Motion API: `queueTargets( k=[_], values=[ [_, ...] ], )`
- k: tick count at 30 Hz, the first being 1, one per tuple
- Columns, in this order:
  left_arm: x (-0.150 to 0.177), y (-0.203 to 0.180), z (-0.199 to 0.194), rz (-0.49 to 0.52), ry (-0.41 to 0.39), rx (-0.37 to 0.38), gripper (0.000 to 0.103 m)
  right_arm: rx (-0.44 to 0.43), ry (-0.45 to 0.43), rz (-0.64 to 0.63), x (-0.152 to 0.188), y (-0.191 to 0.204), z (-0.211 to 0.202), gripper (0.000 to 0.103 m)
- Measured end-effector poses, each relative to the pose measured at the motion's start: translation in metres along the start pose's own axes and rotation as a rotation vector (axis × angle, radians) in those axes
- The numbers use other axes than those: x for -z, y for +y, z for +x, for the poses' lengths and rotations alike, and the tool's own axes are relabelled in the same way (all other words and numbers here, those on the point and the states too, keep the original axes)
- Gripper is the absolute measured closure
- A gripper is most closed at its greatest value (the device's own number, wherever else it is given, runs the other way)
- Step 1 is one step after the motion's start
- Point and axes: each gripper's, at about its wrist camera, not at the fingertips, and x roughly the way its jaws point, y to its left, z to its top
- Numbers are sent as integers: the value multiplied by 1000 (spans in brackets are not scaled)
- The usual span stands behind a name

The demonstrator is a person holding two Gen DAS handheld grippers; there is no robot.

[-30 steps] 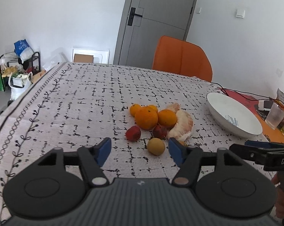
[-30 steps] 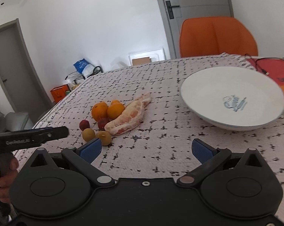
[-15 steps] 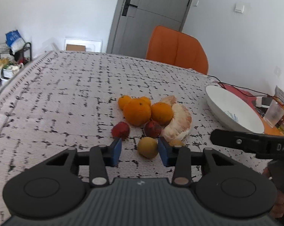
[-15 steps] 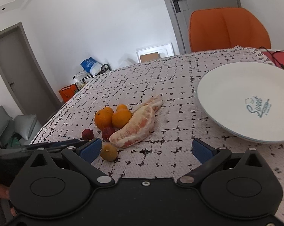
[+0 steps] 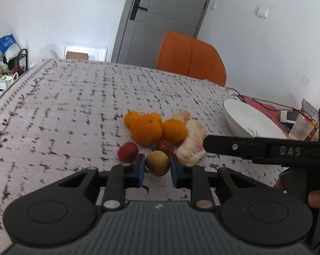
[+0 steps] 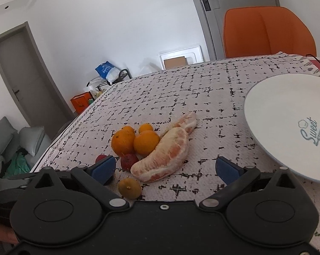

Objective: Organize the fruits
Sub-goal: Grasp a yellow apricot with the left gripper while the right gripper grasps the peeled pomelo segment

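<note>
A pile of fruit lies mid-table: several oranges [image 5: 146, 130], two red lychees [image 5: 128, 152], peeled pomelo segments [image 5: 192, 146] and small yellow-brown fruits. My left gripper [image 5: 156, 167] is shut on a yellow-brown fruit [image 5: 157, 163] at the near edge of the pile, blue pads on both sides. My right gripper [image 6: 165, 167] is open and empty, just before the pomelo [image 6: 163, 156]; another yellow-brown fruit [image 6: 129, 188] lies by its left finger. The white plate [image 6: 272, 114] is at the right.
An orange chair [image 5: 190, 58] stands at the far side of the table. A plastic cup [image 5: 301, 126] and cables lie on a red mat beyond the plate [image 5: 242, 116]. The patterned tablecloth [image 5: 64, 97] runs to the left edge.
My left gripper has moved forward and closed its fingers around the yellow-brown fruit. My right gripper has moved forward and left toward the pomelo, staying open.
</note>
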Motion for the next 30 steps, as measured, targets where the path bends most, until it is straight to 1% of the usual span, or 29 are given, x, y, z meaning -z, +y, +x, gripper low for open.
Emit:
queueTargets(
  k=[4,9,12,15,19,21,23,26,28,30],
  values=[
    [-6,7,-5,-9,-21,-17,80,-6,13,11,-3,1,8,13],
    [-12,15,-12,-18,-43,-29,80,-7,18,8,-6,6,18,30],
    [-14,20,-15,-26,-53,-41,80,8,27,13,-6,7,24,37],
    [-13,28,-18,-41,-65,-58,80,36,33,2,-6,7,33,39],
    [-11,38,-19,-71,-63,-73,80,88,33,-63,-6,17,38,39],
    [-10,41,-20,-78,-59,-77,80,107,25,-93,-4,20,40,42],
    [-9,43,-20,-82,-59,-81,80,116,19,-104,-3,21,40,43],
    [-10,44,-22,-82,-61,-86,80,109,17,-94,-3,18,37,47],
    [-10,43,-23,-81,-64,-87,80,102,13,-76,-4,15,35,53],
    [-11,41,-23,-79,-66,-87,80,101,4,-59,-6,12,32,66]
  ],
)
